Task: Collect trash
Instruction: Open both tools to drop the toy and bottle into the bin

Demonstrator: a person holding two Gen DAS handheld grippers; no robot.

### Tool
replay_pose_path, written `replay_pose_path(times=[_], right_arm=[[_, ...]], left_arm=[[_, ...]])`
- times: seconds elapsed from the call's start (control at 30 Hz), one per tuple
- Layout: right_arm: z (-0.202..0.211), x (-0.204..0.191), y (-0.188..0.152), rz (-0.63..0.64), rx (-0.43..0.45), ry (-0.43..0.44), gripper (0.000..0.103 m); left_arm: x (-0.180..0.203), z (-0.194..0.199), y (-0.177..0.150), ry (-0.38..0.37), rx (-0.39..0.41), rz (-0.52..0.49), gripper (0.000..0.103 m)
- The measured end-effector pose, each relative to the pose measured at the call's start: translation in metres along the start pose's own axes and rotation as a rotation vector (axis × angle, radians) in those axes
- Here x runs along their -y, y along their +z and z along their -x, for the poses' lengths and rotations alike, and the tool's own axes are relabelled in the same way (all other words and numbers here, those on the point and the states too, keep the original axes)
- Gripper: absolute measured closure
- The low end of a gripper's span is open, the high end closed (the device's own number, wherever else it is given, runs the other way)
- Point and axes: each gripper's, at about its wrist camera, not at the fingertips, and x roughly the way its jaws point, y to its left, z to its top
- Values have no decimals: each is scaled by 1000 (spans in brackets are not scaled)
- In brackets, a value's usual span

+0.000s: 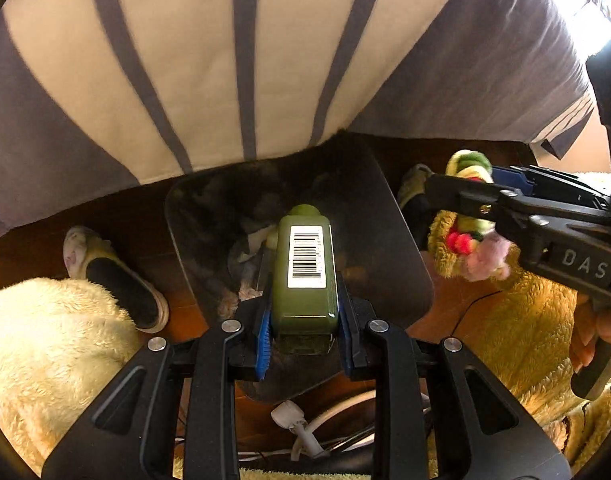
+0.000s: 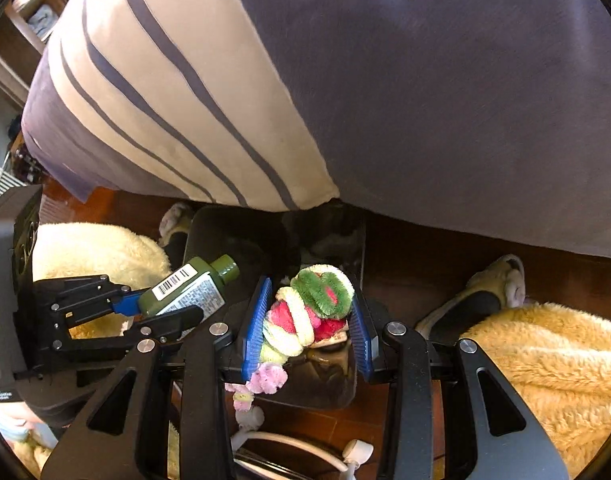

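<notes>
Two trash items above dark bin: green bottle clamped in left gripper over opening; fuzzy knotted bundle pinched in right gripper over bin; slippers either side of bin.

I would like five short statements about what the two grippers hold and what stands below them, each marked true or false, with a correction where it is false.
1. The left gripper is shut on a green bottle. True.
2. The bottle has no label. False: a white barcode label is on it.
3. The right gripper holds a fuzzy multicoloured bundle. True.
4. A white bucket stands below both grippers. False: it is a dark bin, with crumpled things inside.
5. The bottle already lies in the bin. False: it is between the left gripper's blue pads, above the bin.
</notes>
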Motion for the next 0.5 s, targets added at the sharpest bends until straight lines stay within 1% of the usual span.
replay_pose_path(times=[0.23, 0.27, 0.3, 0.37, 0.43, 0.5], right_arm=[[-10, -2, 6, -10, -25, 27, 63], [-10, -2, 7, -11, -25, 26, 63], [-10, -1, 8, -13, -25, 28, 59], [-9, 0, 9, -20, -20, 26, 57], [-5, 4, 10, -26, -9, 18, 57], [3, 7, 11, -37, 11, 11, 52]], left_arm=[[-2, -9, 3, -5, -32, 10, 78], [-3, -8, 3, 2, -33, 12, 77], [-4, -7, 4, 8, -32, 14, 74], [-3, -4, 5, 21, -25, 18, 59], [-6, 0, 6, 47, -13, 19, 54], [-9, 4, 8, 59, -1, 28, 48]])
